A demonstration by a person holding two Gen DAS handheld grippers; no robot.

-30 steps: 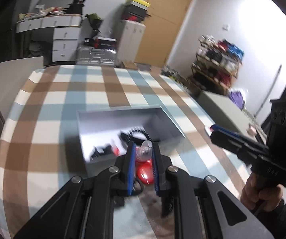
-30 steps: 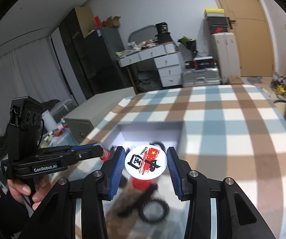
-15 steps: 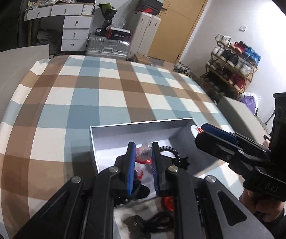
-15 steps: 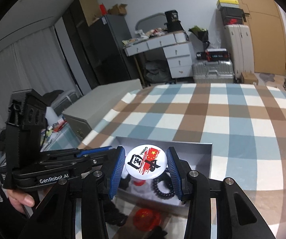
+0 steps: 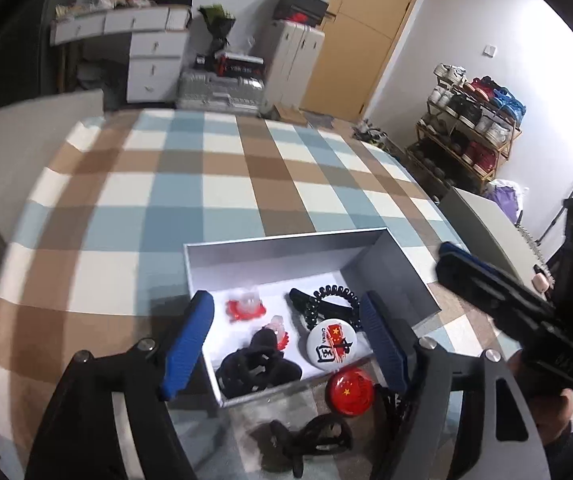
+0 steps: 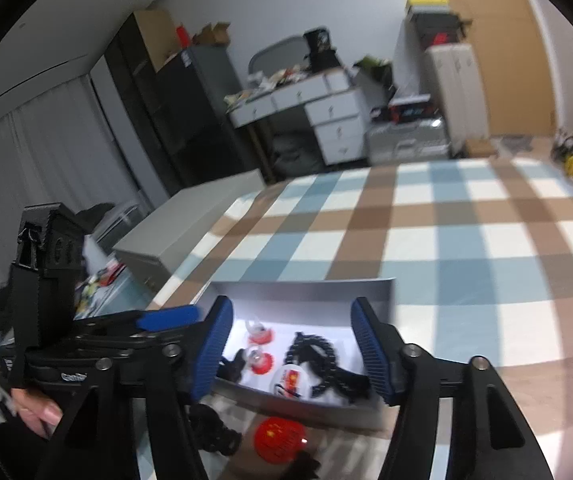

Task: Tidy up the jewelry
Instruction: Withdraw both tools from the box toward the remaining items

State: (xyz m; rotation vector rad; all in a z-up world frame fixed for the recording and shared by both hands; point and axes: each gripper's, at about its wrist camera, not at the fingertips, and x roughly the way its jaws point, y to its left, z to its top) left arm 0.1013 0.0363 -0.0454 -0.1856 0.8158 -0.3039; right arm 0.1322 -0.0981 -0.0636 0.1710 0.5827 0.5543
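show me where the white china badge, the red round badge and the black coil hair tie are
white badge point(image 5: 329, 343), left wrist view, centre of its printed face
red badge point(image 5: 349, 393), left wrist view, middle of its face, outside the box
coil hair tie point(image 5: 336, 294), left wrist view, top of its loop

Box on checked table, pieces inside and in front

The box point(image 5: 390, 256) sits on the table point(image 5: 222, 184). Inside: coiled hair tie point(image 5: 336, 300) toward the back right, round badge point(image 5: 329, 345) just before it, two small ornaments point(image 5: 246, 306) to the left, hair claw point(image 5: 256, 366) at the near wall. Outside, before the near wall: second badge point(image 5: 349, 392), and another clip point(image 5: 306, 440) nearer still.
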